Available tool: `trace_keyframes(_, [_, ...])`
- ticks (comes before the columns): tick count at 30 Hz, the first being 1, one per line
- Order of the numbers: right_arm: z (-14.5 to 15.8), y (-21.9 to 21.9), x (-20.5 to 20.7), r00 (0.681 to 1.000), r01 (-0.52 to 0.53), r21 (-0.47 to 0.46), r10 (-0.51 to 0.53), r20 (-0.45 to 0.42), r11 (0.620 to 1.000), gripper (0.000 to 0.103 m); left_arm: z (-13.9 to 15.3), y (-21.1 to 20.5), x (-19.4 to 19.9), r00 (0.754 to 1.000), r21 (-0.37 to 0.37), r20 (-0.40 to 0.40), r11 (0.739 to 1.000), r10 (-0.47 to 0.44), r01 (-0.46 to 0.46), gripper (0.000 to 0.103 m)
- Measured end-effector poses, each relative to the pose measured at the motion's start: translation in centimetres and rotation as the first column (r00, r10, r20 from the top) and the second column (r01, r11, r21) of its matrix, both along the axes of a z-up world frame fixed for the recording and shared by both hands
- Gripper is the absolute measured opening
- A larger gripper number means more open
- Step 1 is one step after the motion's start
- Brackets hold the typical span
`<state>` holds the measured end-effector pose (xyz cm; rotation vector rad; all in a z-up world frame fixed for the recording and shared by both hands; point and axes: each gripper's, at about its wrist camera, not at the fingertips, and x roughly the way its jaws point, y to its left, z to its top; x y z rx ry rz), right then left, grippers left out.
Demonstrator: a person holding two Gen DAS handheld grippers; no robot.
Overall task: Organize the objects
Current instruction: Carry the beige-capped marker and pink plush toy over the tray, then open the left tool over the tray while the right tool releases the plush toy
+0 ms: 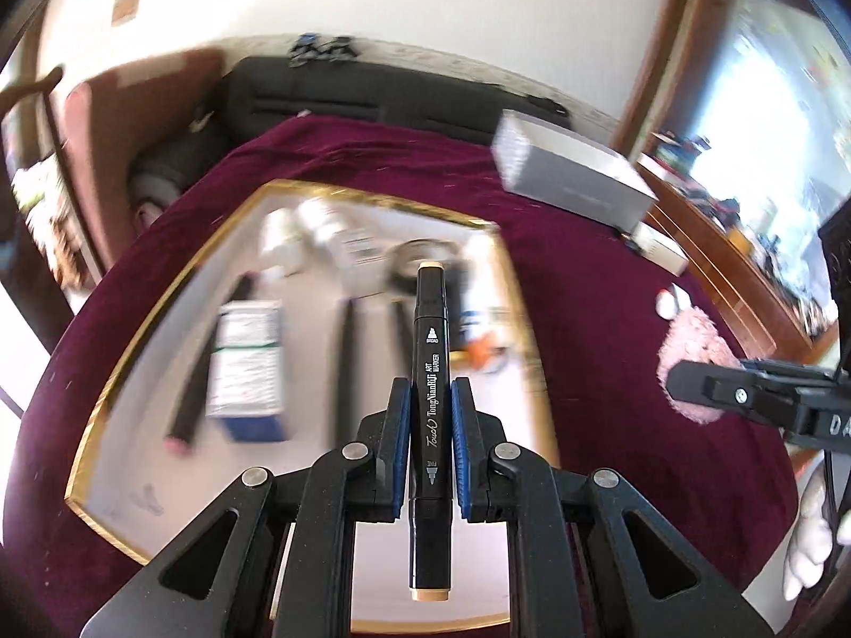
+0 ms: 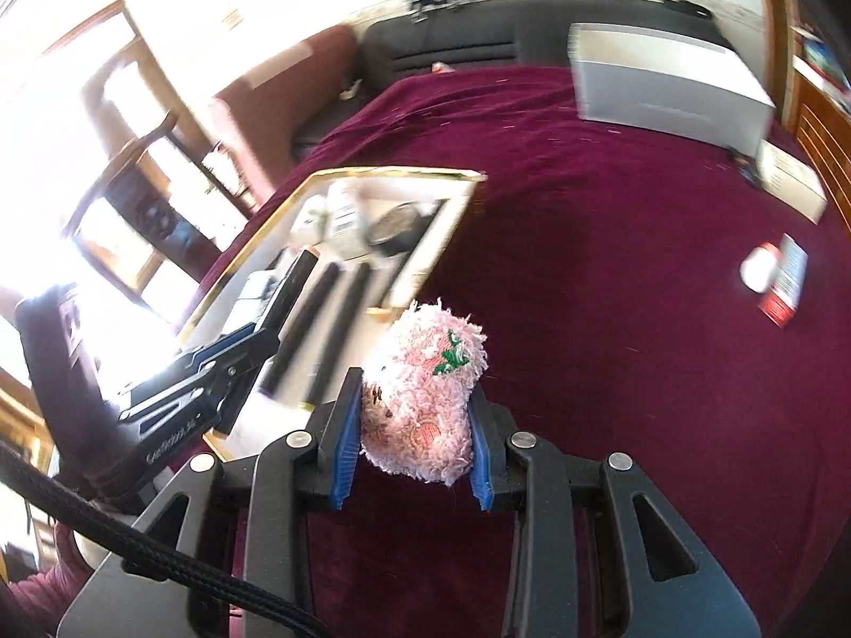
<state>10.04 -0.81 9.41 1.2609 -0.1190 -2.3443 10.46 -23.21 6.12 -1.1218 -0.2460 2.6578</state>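
Note:
My left gripper [image 1: 431, 393] is shut on a black art marker [image 1: 430, 372] with beige end caps, held lengthwise above the gold-rimmed tray [image 1: 159, 319]. The tray holds several black markers [image 1: 197, 361], a small box [image 1: 247, 367], white bottles [image 1: 298, 234] and a tape roll [image 1: 420, 260]. My right gripper [image 2: 409, 388] is shut on a fluffy pink rolled cloth [image 2: 423, 388], above the maroon tablecloth [image 2: 611, 292] just right of the tray [image 2: 330, 175]. The cloth [image 1: 697, 361] and right gripper also show at the right of the left wrist view.
A grey box [image 1: 574, 170] and a small white box [image 1: 659, 250] lie at the table's far right. A small white and red container [image 2: 771, 276] lies on the cloth to the right. A black sofa [image 1: 319, 90] stands beyond the table.

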Motion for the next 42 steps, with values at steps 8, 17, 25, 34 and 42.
trace_keyframes(8, [-2.8, -7.5, -1.6, 0.990, -0.128, 0.041, 0.126, 0.059, 0.991, 0.032, -2.4, -4.9, -0.3, 0.996, -0.004, 0.053, 0.998, 0.070, -0.070, 0.012])
trace_keyframes(17, [-6.1, -12.0, -2.4, 0.970, -0.215, 0.113, 0.199, 0.139, 0.970, 0.032, -3.1, -5.1, -1.1, 0.997, -0.038, 0.055, 0.998, 0.059, -0.057, 0.012])
trace_keyframes(25, [-6.8, -13.3, -2.8, 0.961, -0.248, 0.123, 0.228, 0.158, 0.961, 0.032, -3.3, -5.7, -1.5, 0.995, -0.026, 0.059, 0.996, 0.082, -0.081, 0.012])
trace_keyframes(34, [-7.5, -14.0, -1.6, 0.955, -0.276, 0.134, 0.257, 0.145, 0.952, 0.033, 0.1, -5.2, 0.1, 0.990, -0.070, -0.078, 0.990, 0.117, -0.123, 0.055])
trace_keyframes(42, [-7.3, -14.2, -1.2, 0.953, -0.287, 0.108, 0.272, 0.136, 0.952, 0.033, 2.1, -5.0, 1.1, 0.980, -0.110, -0.134, 0.980, 0.149, -0.164, 0.059])
